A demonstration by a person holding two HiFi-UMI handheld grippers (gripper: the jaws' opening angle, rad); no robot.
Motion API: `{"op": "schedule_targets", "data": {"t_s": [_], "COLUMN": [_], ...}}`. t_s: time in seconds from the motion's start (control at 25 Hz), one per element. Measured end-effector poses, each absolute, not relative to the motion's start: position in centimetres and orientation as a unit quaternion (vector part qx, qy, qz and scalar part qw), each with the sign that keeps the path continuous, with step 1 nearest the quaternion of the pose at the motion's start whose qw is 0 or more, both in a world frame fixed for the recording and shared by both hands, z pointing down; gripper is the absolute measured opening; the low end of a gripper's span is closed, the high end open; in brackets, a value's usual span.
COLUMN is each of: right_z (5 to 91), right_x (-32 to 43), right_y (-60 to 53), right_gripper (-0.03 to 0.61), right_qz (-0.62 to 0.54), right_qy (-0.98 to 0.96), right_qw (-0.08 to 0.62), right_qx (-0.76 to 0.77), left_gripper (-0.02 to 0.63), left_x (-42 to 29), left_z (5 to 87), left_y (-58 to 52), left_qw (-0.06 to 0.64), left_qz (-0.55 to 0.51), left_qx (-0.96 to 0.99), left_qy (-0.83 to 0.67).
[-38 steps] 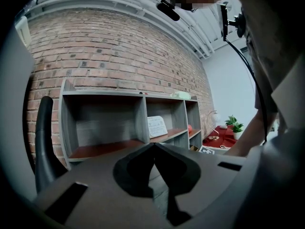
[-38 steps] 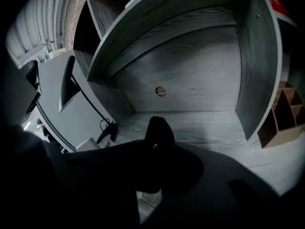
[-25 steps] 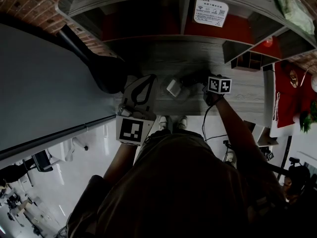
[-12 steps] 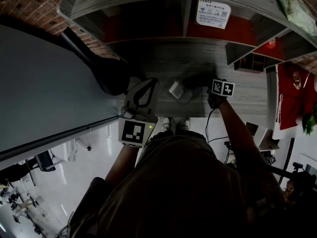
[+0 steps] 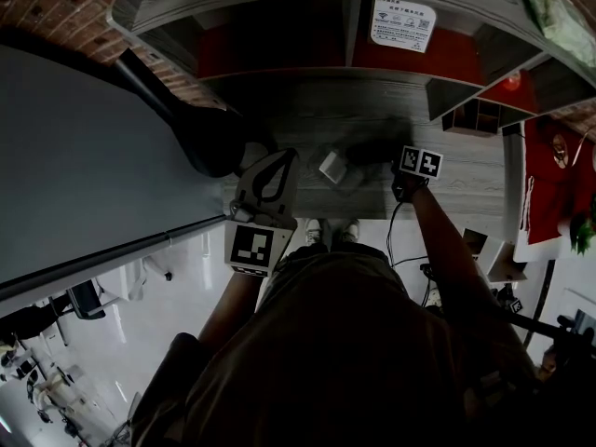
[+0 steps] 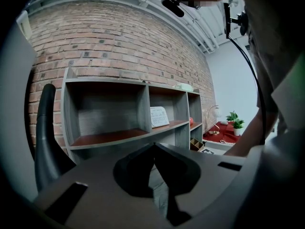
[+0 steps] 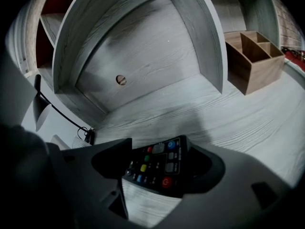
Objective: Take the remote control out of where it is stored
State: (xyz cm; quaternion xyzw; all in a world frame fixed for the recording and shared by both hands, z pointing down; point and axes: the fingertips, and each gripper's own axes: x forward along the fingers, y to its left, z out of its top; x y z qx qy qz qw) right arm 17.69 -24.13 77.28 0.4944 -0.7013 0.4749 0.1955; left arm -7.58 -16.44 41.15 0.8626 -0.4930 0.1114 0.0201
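- While its jaws have just been opening, right hand-held gripper straddles the remote control, wide.
- Left hand-held gripper: pinched together.
- Divider box: right of it.

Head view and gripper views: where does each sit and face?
Head view: on the head, steeply down at the desk; torso, arms, left tool, right tool.
Left gripper view: on the left tool, level toward the shelf; jaws shut.
Right gripper view: on the right tool, angled down; jaws have just been opening, remote between.
Head and left share the shelf's card.
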Motion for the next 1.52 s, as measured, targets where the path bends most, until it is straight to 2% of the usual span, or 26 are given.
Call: {"op": "schedule_targets", "data": {"t_s": [0.44, 0.8, 1.52], "right_z": [78.0, 79.1, 78.2], "right_x": [19.8, 21.8, 21.3], "right_y": [-23.7, -22.1, -22.4], "right_gripper": [0.356, 0.357, 0.357], "right_qz": [0.442, 0.493, 0.450], "right_qy": [-0.689, -0.617, -0.651], "right_qw": [0.255, 0.276, 0.299], "right_qx": [0.514, 0.547, 0.533], "left_gripper": [0.011, 0.011, 0.011], "left_x": [-7.5, -7.4, -7.3], "left_z": [41.9, 42.5, 42.6], "left_y": [-16.3, -16.1, -15.6], "left_qw": [0.028, 0.038, 0.035], "left_qz": [0.114, 0.118, 0.125], "left_qx": [0.861, 0.862, 0.865], "left_qy": [-0.494, -0.491, -0.485]}}
